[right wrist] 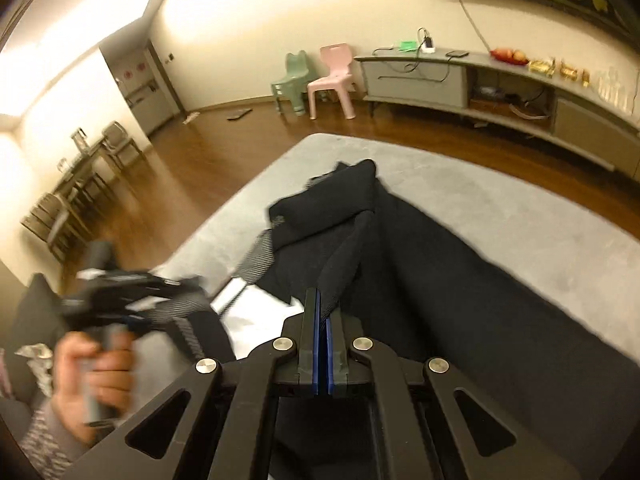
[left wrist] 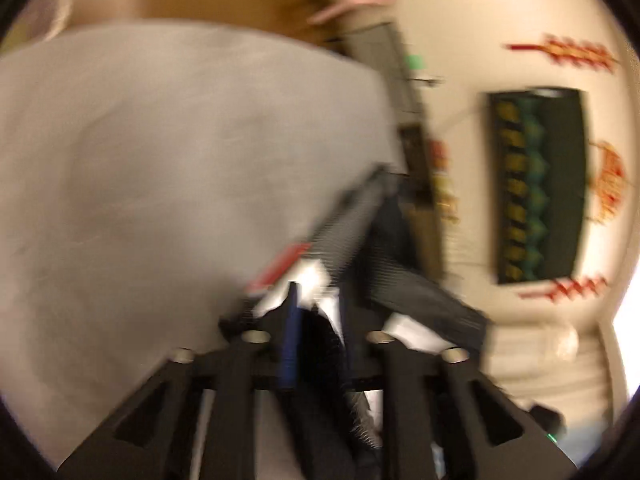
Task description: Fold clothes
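The dark garment [right wrist: 420, 248] is spread on the grey rug [right wrist: 520, 208], one fold pinched in the clenched right gripper [right wrist: 322, 312], probably for lifting over. Its striped waistband seems gripped by the left gripper [left wrist: 316, 304], though it's too blurry to be sure.

Warm indoor light, ceiling glare upper left in right wrist view; left wrist view heavily motion-blurred; fisheye bending, dark vignette edges.
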A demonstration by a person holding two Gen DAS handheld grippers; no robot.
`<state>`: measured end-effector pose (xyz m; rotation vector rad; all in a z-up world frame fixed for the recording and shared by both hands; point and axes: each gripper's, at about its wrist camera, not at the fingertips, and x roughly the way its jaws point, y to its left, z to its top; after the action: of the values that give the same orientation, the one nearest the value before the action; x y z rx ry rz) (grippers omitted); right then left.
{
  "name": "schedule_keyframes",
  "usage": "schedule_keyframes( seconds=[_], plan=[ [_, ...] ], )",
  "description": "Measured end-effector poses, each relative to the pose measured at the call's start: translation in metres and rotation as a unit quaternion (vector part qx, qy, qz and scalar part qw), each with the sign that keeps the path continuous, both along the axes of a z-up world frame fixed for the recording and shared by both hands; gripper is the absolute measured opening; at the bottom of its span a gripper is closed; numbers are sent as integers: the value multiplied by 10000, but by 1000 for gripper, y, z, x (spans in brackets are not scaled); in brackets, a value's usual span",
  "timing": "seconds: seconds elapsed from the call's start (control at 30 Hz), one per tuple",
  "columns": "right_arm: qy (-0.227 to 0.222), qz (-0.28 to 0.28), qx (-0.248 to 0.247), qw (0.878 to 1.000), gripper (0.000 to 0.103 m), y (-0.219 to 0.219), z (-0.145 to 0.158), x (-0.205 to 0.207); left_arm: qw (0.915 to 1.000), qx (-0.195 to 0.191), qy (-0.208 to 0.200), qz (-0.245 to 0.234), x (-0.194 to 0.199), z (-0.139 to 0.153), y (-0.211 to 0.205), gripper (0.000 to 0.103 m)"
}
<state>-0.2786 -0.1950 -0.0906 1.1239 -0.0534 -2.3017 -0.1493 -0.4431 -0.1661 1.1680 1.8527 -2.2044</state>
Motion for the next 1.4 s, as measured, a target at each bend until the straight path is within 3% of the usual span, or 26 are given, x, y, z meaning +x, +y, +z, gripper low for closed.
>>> schedule_keyframes(
  seconds=[0.07,0.17,0.3,0.5,0.53,0.6,0.63,0.7,0.77,0.87,0.93,1.03,1.13,1.2,1.23,1.27,1.3,1.37,1.4],
  plan=[
    [65,210,-14,9998,3,-13,5,13,9997,-72,231,66,12,14,-10,51],
    [197,360,33,9992,4,-33,7,23,9961,-629,606,103,29,43,-20,59],
    [241,570,452,9971,17,-69,-9,27,9953,-576,731,-263,37,53,-20,59],
    [486,717,1168,9894,20,-100,-28,34,9888,-656,1052,-833,54,74,-1,58],
    [616,708,1297,9871,22,-103,-30,39,9888,-636,1043,-853,53,73,-2,58],
    [972,823,1216,9844,44,-108,-26,64,9911,-526,860,-867,47,64,-2,58],
    [1093,989,1148,9824,49,-112,-25,78,9919,-465,795,-879,45,59,-1,58],
    [1333,1291,1439,9720,52,-128,-32,97,9922,-412,736,-917,41,55,2,58],
    [1517,1679,2027,9527,53,-149,-47,107,9913,-471,757,-965,44,61,3,58],
    [1438,1758,2331,9456,53,-161,-57,92,9902,-767,672,-953,55,72,1,58],
    [1292,1891,2175,9488,53,-162,-49,88,9909,-979,530,-752,64,75,-11,58],
    [877,2661,1359,9503,53,-159,-34,104,9942,-856,488,-428,70,70,-28,58],
    [752,3360,1877,9199,60,-174,-64,128,9946,-737,544,-485,67,70,-26,58],
    [736,3294,2349,9115,60,-180,-89,122,9930,-758,620,-657,65,74,-19,58],
    [668,3164,2472,9134,55,-181,-97,114,9921,-782,655,-725,64,76,-16,58],
    [504,2915,2366,9255,21,-177,-98,97,9914,-809,691,-756,64,78,-15,58],
    [325,2686,2047,9407,6,-171,-92,83,9908,-837,728,-769,65,80,-15,58],
    [-28,2173,1166,9691,6,-153,-74,54,9898,-895,770,-801,65,81,-14,58],
    [-170,2027,929,9747,6,-146,-70,44,9890,-915,768,-871,63,80,-11,58]
  ],
)
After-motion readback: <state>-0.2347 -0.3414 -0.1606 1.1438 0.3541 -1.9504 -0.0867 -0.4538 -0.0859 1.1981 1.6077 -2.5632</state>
